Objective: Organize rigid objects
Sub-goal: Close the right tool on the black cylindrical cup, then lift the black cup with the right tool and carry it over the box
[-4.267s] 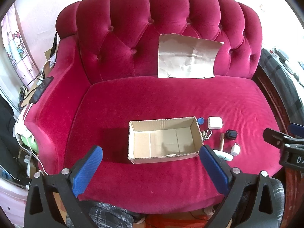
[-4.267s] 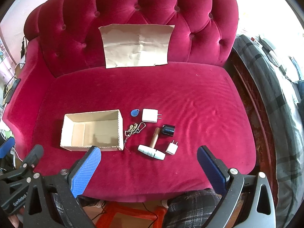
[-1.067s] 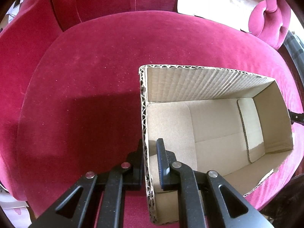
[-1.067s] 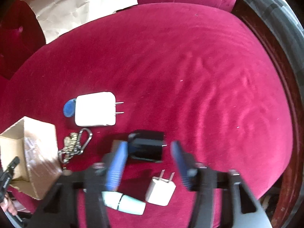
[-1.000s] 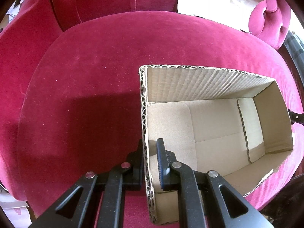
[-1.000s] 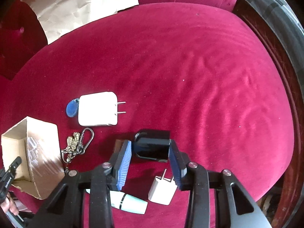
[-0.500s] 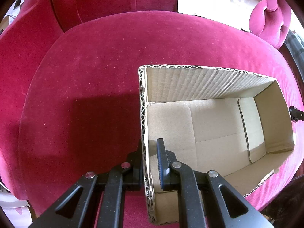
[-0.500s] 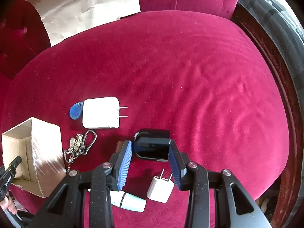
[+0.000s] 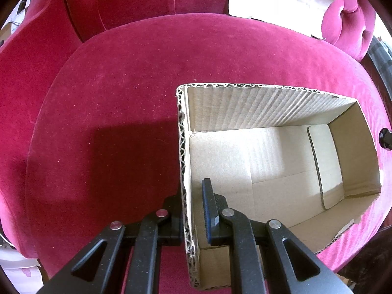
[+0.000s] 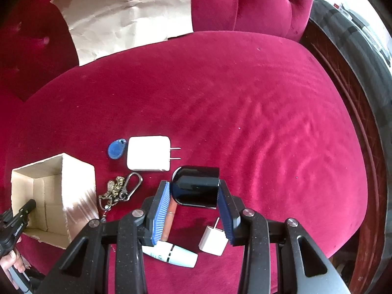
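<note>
Where pads close, black adapter (image 10: 194,191).

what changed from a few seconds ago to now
Both grippers came down from hovering open over the sofa. The left gripper clamped the cardboard box wall; the right gripper closed on the black adapter and is lifting it. The box, large white charger, blue tag, keyring and small plug stayed put.
</note>
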The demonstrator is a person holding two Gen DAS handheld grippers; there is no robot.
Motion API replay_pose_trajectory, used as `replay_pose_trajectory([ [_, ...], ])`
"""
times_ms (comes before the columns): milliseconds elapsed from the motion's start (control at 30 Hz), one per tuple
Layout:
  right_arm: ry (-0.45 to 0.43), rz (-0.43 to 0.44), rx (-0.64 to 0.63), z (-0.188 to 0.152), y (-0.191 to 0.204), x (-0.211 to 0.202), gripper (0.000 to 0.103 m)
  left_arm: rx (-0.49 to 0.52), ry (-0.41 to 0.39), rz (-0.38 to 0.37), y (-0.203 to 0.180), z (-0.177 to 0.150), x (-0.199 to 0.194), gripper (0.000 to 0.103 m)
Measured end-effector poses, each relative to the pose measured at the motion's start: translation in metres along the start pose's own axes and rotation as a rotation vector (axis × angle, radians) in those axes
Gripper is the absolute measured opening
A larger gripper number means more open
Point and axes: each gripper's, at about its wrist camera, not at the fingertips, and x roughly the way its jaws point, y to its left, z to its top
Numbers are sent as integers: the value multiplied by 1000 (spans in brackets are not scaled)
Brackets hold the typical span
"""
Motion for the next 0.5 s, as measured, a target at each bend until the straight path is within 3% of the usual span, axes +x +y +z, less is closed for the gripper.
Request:
replay_pose_trajectory([
  [500,-57,51,-67,1,35,-28,41,2,-11,2,0,-3,-1,13],
])
